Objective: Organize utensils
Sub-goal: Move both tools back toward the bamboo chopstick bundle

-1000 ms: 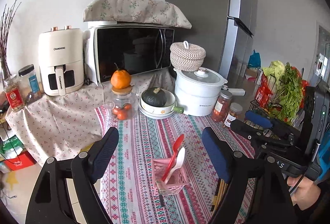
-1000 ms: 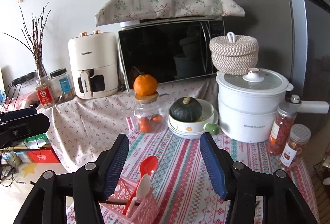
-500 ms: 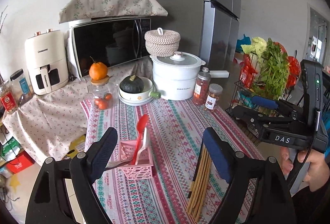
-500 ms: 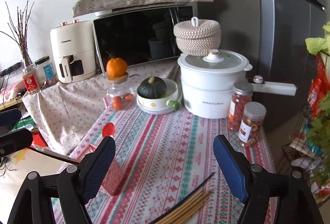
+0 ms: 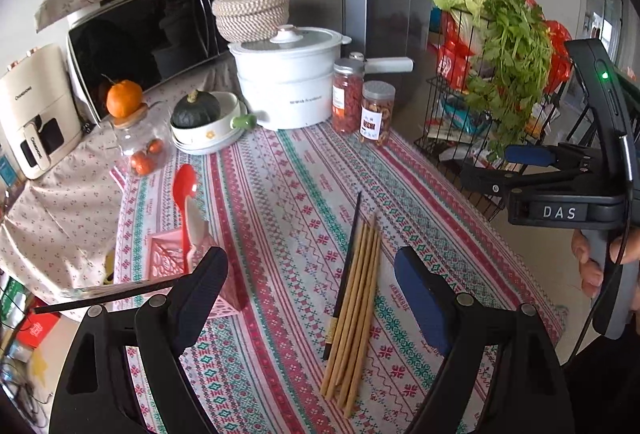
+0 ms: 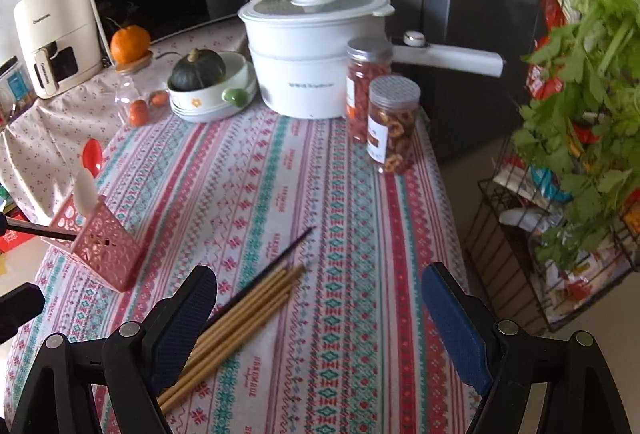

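Risking a scatter: loose bamboo chopsticks (image 5: 356,298) lie near the table's (image 5: 280,170) front edge; both grippers (image 5: 312,298) (image 6: 320,310) gape empty, the right's jaws just widened.

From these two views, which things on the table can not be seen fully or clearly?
- Chopsticks: right wrist view, near ends hidden behind a finger of the right hand-held gripper.
- Pink holder: left wrist view, front corner covered by a finger of the left hand-held gripper; its inside is not visible.
- Jar labels: print too small to read.
- Air fryer: cut off at the left edge.
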`<action>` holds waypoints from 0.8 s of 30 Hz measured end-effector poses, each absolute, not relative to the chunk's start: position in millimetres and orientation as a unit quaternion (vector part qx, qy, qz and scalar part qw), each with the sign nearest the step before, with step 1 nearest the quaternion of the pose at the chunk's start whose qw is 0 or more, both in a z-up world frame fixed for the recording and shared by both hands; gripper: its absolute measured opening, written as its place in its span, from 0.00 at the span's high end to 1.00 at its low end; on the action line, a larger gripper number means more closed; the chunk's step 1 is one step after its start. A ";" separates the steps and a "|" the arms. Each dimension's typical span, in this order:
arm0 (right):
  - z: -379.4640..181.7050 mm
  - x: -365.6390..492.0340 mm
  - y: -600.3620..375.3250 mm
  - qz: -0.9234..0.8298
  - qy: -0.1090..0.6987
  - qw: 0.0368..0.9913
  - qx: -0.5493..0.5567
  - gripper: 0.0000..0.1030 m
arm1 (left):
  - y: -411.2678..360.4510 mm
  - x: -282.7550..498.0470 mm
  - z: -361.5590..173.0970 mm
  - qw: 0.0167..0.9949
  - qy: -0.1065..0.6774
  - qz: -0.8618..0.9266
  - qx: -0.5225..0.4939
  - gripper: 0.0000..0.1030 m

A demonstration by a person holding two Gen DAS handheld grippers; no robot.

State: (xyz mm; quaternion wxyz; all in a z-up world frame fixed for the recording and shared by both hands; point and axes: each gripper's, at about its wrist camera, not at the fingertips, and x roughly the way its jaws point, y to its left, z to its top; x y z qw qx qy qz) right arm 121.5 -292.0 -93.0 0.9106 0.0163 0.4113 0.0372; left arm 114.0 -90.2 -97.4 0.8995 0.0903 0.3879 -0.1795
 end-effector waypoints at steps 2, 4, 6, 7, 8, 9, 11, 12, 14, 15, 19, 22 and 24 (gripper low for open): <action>-98.5 124.6 -302.4 0.026 0.426 0.904 0.026 0.15 | -98.1 122.0 -107.5 0.890 0.407 -0.182 0.094 0.15; -103.5 128.8 -310.2 0.013 0.439 0.898 0.029 0.15 | -105.6 131.4 -118.4 0.878 0.431 -0.187 0.096 0.17; -108.8 133.6 -315.3 0.001 0.450 0.892 0.028 0.15 | -114.0 140.4 -128.2 0.867 0.450 -0.190 0.094 0.23; -111.6 135.7 -317.4 -0.002 0.456 0.890 0.027 0.15 | -118.7 145.3 -132.9 0.862 0.459 -0.193 0.094 0.29; -114.8 137.7 -319.5 -0.004 0.463 0.886 0.027 0.15 | -124.1 150.5 -138.1 0.857 0.467 -0.196 0.095 0.32; -117.5 139.2 -320.7 -0.005 0.469 0.883 0.027 0.15 | -130.0 156.2 -143.9 0.851 0.476 -0.197 0.096 0.40; -123.3 142.1 -322.9 -0.008 0.479 0.877 0.026 0.15 | -141.4 170.3 -157.3 0.840 0.494 -0.201 0.098 0.50; -125.9 143.3 -323.7 -0.010 0.483 0.875 0.025 0.15 | -146.8 178.7 -165.1 0.835 0.502 -0.203 0.099 0.57; -131.5 145.3 -325.9 -0.011 0.493 0.870 0.025 0.15 | -158.0 197.1 -182.6 0.823 0.523 -0.198 0.097 0.66; -134.2 146.1 -327.2 -0.011 0.497 0.867 0.026 0.15 | -162.7 206.6 -191.7 0.818 0.532 -0.195 0.095 0.72; -145.4 149.6 -332.0 -0.013 0.516 0.856 0.035 0.15 | -178.7 239.7 -221.0 0.806 0.553 -0.185 0.095 0.81; -153.6 152.9 -335.2 -0.012 0.530 0.847 0.040 0.15 | -188.9 257.7 -234.7 0.801 0.562 -0.189 0.081 0.81; -157.0 154.4 -337.7 -0.013 0.535 0.844 0.040 0.15 | -195.1 267.2 -241.1 0.802 0.561 -0.185 0.081 0.81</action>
